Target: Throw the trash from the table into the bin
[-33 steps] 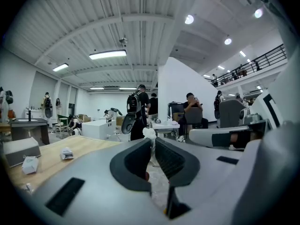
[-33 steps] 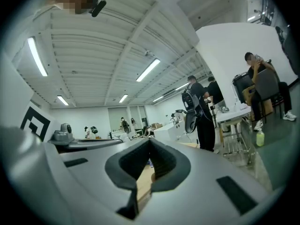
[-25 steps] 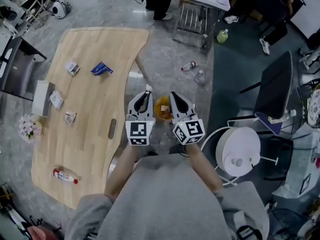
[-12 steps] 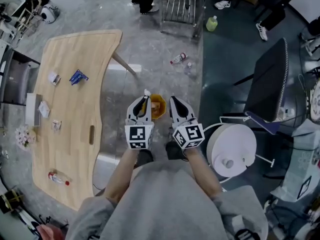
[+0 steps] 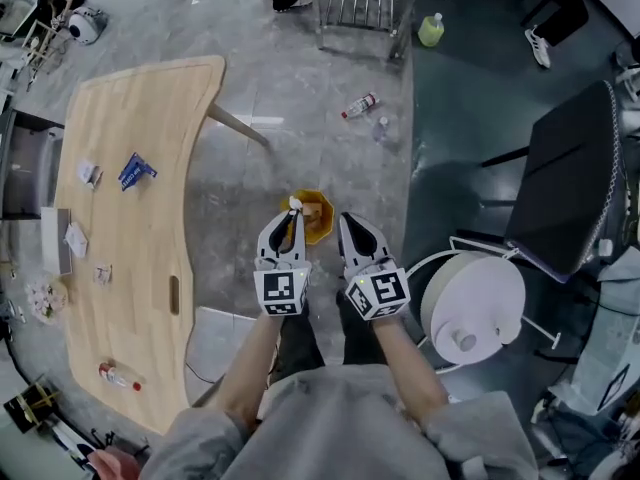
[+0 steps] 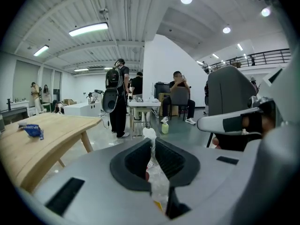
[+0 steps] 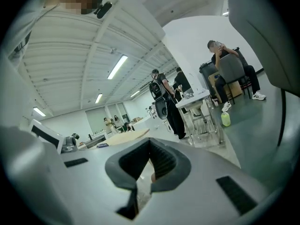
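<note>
Left claw (image 5: pixel 291 218), clear of the table (image 5: pixel 140 168) and at the bin's (image 5: pixel 318 213) rim, is pinching a wrapper (image 5: pixel 294 204), right claw (image 5: pixel 350 224) pressed together: you're at the drop, so centre over the bin, then release.

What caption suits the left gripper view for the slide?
Left gripper jaws shut on a crumpled wrapper, wooden table at left.
</note>
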A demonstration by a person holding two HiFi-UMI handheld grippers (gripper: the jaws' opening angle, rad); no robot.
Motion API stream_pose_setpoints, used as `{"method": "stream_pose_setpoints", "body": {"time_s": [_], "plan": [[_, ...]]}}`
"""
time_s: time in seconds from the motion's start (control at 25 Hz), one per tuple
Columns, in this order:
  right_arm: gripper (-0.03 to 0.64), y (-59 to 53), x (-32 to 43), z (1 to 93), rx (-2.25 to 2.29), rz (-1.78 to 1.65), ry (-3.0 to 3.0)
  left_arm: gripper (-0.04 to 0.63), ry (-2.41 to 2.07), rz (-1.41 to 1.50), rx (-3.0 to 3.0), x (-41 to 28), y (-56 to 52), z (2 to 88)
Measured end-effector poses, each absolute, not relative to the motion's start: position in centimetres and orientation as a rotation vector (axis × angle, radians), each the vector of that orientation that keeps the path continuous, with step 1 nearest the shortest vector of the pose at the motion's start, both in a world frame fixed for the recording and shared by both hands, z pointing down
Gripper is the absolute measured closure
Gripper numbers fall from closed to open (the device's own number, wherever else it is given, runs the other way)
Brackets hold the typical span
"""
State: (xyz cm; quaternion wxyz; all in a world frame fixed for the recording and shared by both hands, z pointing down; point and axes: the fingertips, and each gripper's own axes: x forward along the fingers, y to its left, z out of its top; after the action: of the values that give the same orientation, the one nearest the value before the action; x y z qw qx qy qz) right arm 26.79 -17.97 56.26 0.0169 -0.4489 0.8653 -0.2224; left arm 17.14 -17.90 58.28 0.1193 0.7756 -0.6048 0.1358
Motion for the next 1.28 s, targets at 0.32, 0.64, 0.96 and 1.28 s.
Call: {"method": "stream_pose_setpoints", "body": {"time_s": [0.32,0.64,0.96,1.28], "plan": [[0.612,-18.7,26.3,62.5,-1.471,-0.793,2.657,0.56,-1.737,0.394,2.215,15.8,-17.8,65.0],[0.612,-18.7,25.5,66.4,-1.475,-0.83,2.669,0.56,-1.726,0.411,2.157,14.9,-17.4,71.1],[0.612,-18.6,24.5,72.1,-1.46,-0.877,2.711,0.56,-1.677,0.43,2.159,15.1,-17.4,77.6],[0.612,-17.9,24.7,75.1,-1.468,-0.93,2.701,0.56,-1.629,0.492,2.122,15.4,-16.5,84.0]]}}
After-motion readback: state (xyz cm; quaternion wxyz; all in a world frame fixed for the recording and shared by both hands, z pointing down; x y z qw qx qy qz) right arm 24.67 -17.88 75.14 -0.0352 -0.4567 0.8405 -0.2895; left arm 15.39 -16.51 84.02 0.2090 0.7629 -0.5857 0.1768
